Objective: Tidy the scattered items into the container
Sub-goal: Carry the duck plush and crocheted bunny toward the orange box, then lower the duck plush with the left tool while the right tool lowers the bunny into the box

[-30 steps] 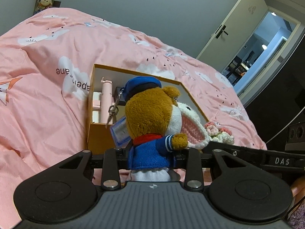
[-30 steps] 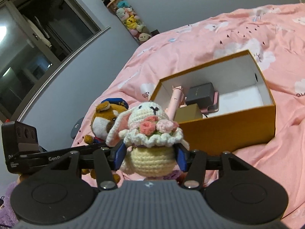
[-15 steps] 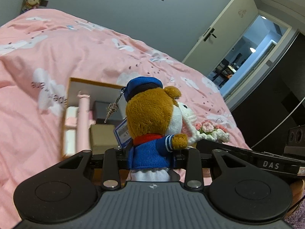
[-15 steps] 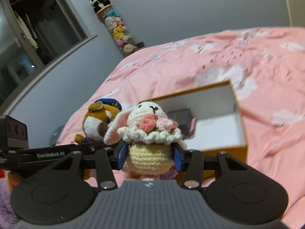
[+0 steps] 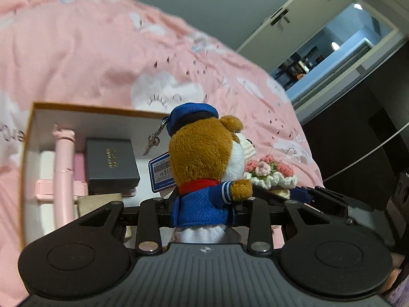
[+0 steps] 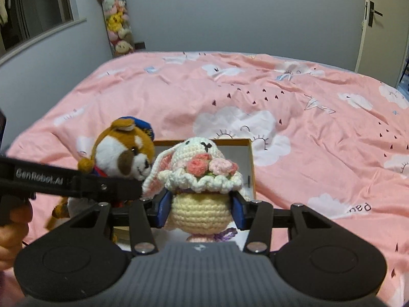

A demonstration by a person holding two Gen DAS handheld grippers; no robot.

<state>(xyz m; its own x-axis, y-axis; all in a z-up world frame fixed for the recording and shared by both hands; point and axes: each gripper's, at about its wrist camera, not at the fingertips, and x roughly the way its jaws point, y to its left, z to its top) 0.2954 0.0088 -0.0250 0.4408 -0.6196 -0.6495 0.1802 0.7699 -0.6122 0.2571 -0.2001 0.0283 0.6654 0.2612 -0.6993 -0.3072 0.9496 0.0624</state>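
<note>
My left gripper is shut on a brown plush bear in a blue sailor jacket and cap, with a key ring and a price tag. I hold it above the near edge of an open orange box on the pink bed. My right gripper is shut on a cream crochet bunny that carries pink flowers. It hangs just in front of the same box. The two toys are side by side, nearly touching; the bunny also shows in the left wrist view, and the bear in the right wrist view.
The box holds a pink stick, a dark case, a pink case and a tan box. The pink duvet spreads all around. A hanging row of plush toys and a door are at the far wall.
Both grippers have moved forward to the box with their toys. The view now looks down into the box from its near edge.
</note>
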